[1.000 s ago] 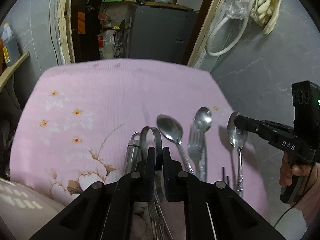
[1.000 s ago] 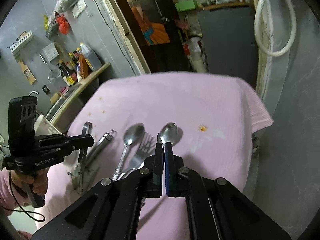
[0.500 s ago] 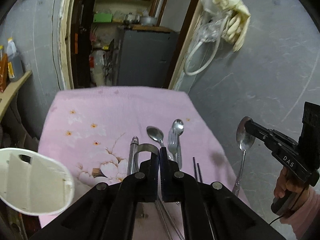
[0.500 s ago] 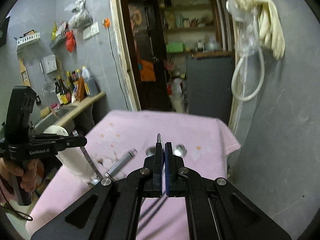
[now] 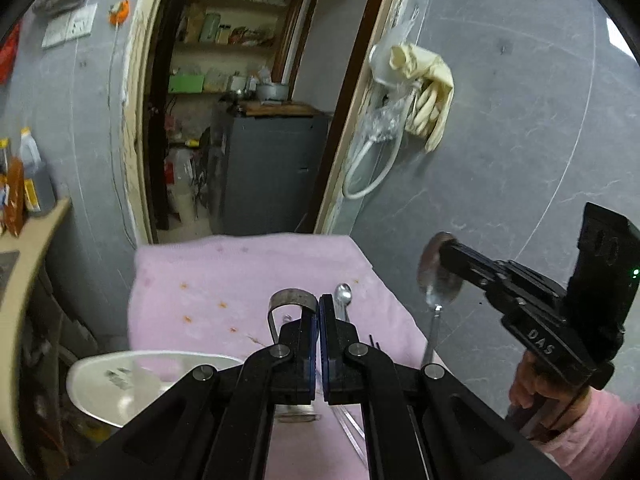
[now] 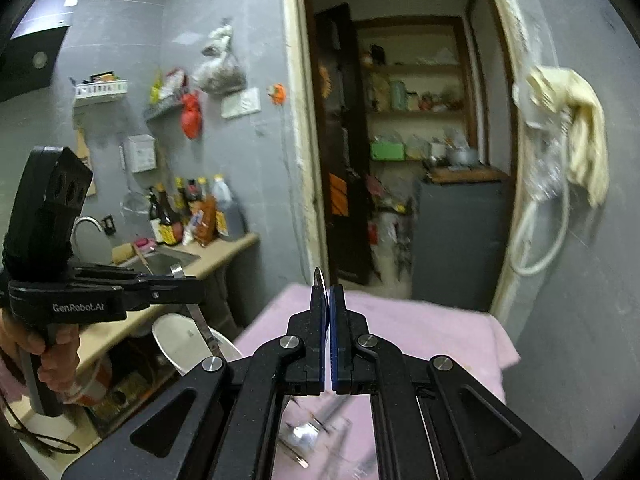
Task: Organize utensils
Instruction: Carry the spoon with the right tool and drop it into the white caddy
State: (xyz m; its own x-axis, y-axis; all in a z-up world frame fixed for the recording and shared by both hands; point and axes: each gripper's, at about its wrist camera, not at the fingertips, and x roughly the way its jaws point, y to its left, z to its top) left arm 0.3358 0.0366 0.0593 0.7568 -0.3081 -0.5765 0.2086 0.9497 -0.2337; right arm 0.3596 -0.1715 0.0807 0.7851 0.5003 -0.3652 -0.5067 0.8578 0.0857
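Both claws up in the air, each pinching smth. Right gripper is pressed tight on a spoon by the bowl, handle dangling below it. Left gripper is clamped on metal tongs, the bend sticking up just left of its tips. White holder sits below-left. Steel is light, stiff, slick; I'd grip the spoon's neck or handle, bowl could pivot.

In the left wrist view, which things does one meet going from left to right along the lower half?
White holder → tongs → left gripper → spoon on the cloth → spoon held by the right gripper.
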